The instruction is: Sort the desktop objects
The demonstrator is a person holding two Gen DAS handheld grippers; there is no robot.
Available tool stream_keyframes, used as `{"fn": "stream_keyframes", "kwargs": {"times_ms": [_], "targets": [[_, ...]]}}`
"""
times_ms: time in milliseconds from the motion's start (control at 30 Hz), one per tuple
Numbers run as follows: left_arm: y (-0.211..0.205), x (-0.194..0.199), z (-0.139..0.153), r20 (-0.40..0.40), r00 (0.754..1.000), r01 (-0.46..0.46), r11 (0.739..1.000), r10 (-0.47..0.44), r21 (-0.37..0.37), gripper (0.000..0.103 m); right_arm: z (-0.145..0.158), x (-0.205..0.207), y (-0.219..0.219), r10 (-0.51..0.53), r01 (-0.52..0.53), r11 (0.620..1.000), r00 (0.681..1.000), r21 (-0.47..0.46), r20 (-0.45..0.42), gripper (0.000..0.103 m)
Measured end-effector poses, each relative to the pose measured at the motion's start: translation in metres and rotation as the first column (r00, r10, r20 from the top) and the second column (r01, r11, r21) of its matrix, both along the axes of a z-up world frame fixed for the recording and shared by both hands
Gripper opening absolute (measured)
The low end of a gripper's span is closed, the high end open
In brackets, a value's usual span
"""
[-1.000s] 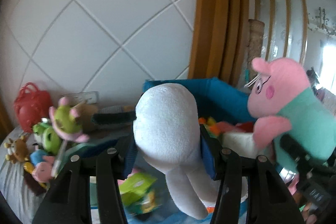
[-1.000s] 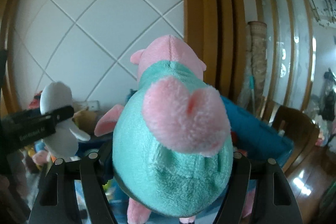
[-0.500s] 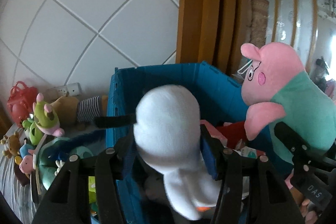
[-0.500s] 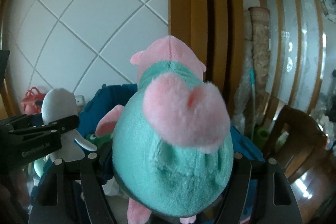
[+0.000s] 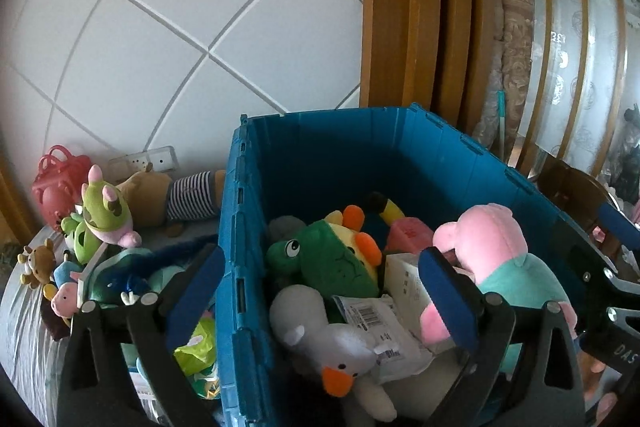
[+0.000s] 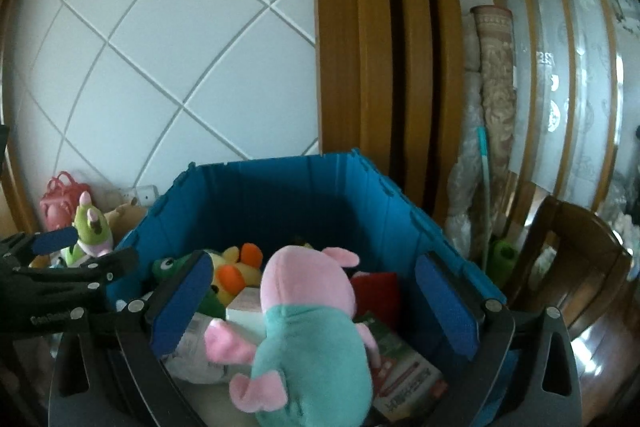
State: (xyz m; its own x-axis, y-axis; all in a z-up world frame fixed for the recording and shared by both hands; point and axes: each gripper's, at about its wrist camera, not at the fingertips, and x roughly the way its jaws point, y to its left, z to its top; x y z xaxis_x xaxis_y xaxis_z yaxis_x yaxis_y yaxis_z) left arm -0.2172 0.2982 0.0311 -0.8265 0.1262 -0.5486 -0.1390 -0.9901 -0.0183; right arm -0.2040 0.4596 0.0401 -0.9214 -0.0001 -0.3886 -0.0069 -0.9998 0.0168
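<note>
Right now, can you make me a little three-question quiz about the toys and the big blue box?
1. True or false: the pink pig in the teal shirt lies inside the blue box.
2. What colour is the beak of the white duck in the box? A) orange B) purple C) black
3. Fill in: both claws, the left claw and the right claw, have just been opening, and their pads now stand wide ____ with nothing gripped.

Key: 1 true; 2 A; 3 apart.
</note>
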Motion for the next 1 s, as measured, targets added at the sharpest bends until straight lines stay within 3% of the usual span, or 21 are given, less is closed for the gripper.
{"fn": "stream_keyframes", "kwargs": {"times_ms": [500, 1000], "targets": [[-0.037, 0.023, -0.001, -0.002, 1.0, -0.025, 1.0, 0.025, 0.008, 0.103, 0.0, 0.021, -0.025, 0.014, -0.014, 1.0, 1.0, -0.013, 0.001, 0.103], [-0.127, 0.053, -0.003, -0.01, 1.0, -0.026, 0.999, 0.026, 0.034, 0.103, -0.001, 0.058, -0.113, 0.014, -0.014, 1.0, 1.0, 0.018, -0.002, 0.103]]}}
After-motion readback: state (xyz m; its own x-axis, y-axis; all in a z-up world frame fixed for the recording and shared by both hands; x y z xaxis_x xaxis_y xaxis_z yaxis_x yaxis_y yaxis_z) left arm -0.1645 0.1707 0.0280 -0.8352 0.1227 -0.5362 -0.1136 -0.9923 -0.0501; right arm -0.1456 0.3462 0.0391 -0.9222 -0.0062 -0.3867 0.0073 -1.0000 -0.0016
